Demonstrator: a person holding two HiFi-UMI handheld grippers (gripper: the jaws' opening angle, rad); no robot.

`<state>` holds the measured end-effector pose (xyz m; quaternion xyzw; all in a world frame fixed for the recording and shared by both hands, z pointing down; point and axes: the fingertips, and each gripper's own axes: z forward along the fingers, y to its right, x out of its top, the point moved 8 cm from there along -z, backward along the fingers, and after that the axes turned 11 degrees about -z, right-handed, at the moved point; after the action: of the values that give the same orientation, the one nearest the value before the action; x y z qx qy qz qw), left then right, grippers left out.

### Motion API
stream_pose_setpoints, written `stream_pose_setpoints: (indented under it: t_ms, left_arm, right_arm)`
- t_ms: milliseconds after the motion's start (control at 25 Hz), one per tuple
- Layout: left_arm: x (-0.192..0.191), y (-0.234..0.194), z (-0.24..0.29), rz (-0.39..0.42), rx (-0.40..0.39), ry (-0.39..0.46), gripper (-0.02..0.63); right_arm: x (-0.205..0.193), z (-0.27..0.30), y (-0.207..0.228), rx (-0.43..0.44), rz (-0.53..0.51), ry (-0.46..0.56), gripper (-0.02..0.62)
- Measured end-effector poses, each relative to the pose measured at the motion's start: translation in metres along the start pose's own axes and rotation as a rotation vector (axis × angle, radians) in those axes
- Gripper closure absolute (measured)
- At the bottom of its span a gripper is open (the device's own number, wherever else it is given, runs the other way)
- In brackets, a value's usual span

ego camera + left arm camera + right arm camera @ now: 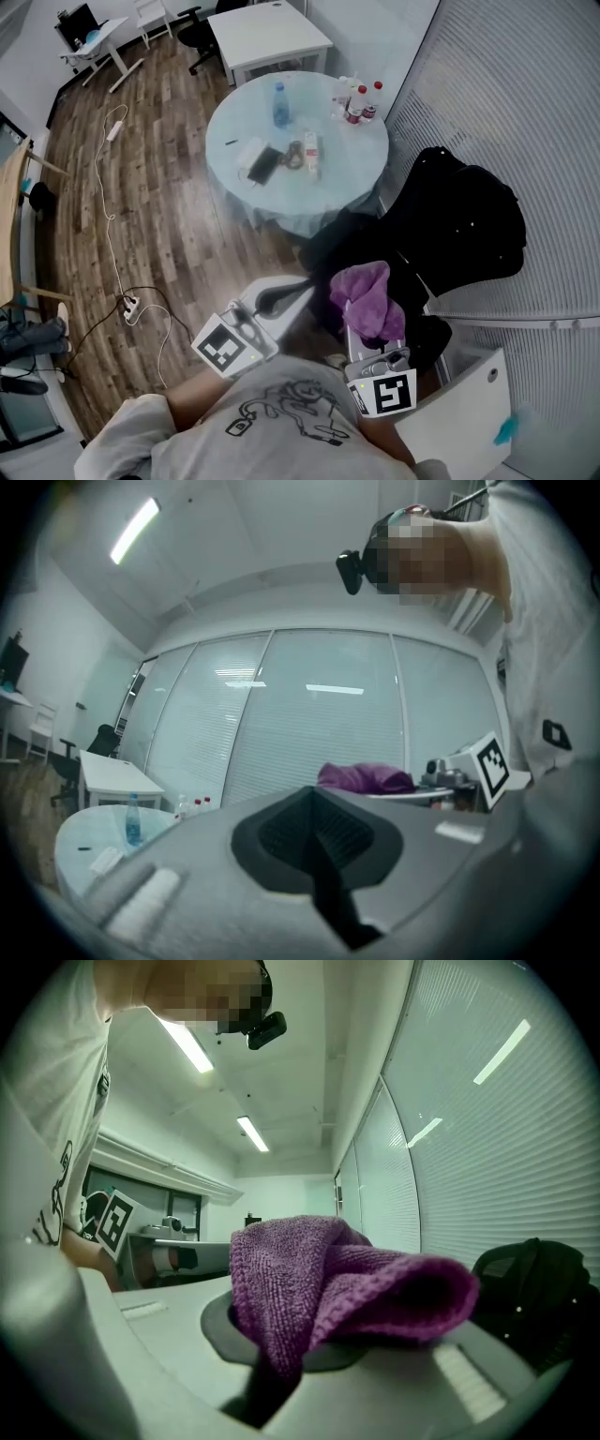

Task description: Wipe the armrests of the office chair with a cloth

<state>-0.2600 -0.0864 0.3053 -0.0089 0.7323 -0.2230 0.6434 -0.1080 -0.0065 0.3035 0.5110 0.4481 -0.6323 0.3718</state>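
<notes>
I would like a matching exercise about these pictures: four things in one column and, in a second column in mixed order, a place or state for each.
1. purple cloth
2. left hand-held gripper
3. water bottle
4. office chair

a. shut, empty
b. standing on the round table
c. black, next to the round table
d. clamped in the right hand-held gripper

Pairs: 1-d, 2-a, 3-b, 4-c
</notes>
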Motion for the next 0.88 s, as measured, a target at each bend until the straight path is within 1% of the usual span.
stream_pose_setpoints:
  t_ms: [240,480,680,880]
  left_arm:
    - [0.019,-0.049,-0.035,0.008,0.014,-0.007,0.606]
    - [0.026,-0.079,-0.064,-0.014,0.046,-0.002,0.606]
    - [0.021,-0.087,-0.074,-0.029,0.067,-0.001,0.606]
    - [0.021,-0.091,-0.074,-0.027,0.078,0.004,0.606]
  right_arm:
    - [0.008,0.056,-0.033,0.029,0.005,-0.009,0.558]
    - [0.010,0.090,-0.054,0.069,0.000,-0.019,0.558]
    - [0.008,0.101,-0.058,0.089,-0.005,-0.032,0.558]
    - [0.005,0.109,-0.056,0.086,-0.012,-0.041,0.558]
